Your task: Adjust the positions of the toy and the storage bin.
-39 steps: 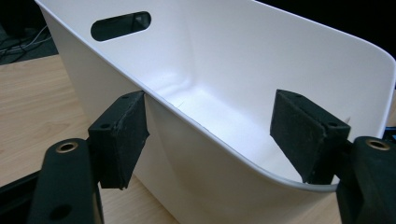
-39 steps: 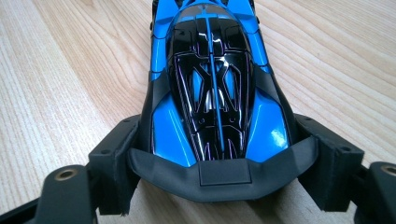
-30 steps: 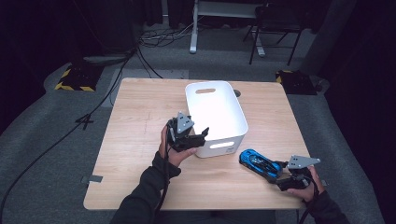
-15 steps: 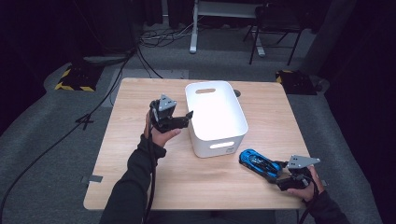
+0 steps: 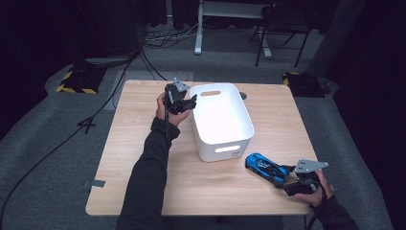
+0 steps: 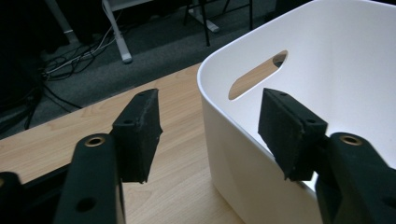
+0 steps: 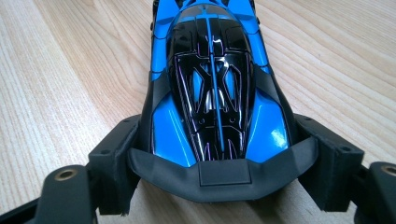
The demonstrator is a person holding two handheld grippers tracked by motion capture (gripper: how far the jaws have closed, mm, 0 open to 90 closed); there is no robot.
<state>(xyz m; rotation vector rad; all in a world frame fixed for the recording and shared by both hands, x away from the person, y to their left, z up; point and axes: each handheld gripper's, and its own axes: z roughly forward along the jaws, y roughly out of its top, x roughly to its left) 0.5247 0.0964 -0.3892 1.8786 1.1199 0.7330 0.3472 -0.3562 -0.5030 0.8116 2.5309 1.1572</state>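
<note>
So, quick rundown of the setup rn:

left gripper (image 5: 187, 102): up at the far-left corner of the white bin (image 5: 225, 120), held by the person's left hand (image 5: 168, 111). Jaws have just been closing in, but they're not clamped on anything. In the left gripper view one pad (image 6: 140, 133) sits outside the bin wall and the other pad (image 6: 287, 130) sits inside, so the rim is between them w/ gaps on both sides. Not touching afaict.

right gripper (image 5: 286, 181): near-right part of the table (image 5: 143, 167), in the person's right hand (image 5: 311, 194). Clenched on the tail end of the blue toy car (image 5: 264, 167). In the right gripper view the pads press both rear flanks of the car (image 7: 215, 88), just ahead of its dark rear wing.

blue toy car: flat on the wood, nose pointing away from the right gripper toward the bin, near the bin's near-right corner but not touching it. Blue body, glossy black top.

white bin: upright, open top, handle slot (image 6: 257, 77) in the far wall, just past the left gripper's pads. Another slot on the near wall, facing the car side.

the two grippers: well apart, bin sits between them.
</note>
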